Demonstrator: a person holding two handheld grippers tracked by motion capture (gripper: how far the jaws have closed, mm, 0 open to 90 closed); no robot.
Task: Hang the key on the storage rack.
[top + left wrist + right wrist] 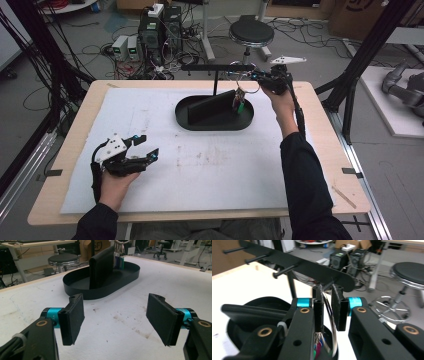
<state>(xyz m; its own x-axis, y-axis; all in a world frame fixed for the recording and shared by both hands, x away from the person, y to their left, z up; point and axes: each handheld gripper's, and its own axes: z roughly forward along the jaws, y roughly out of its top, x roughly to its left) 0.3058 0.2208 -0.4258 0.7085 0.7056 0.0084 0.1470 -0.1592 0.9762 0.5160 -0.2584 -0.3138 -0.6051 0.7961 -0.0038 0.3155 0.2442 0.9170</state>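
Ring (331,322): low centre of frame, between my right tool's (327,308) jaws, slack, gripped by neither.
Handling: thin stiff slippery wire; keys (239,100) dangle; grip the rim.
Left tool (143,146): released, lower left.

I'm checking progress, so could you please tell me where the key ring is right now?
In the high view, the key ring hangs at the rack, above the black tray's right end, beside the right hand-held gripper.

A shiny metal key ring (331,322) hangs over a matt black tray (186,120) on stained white sheeting (150,110).
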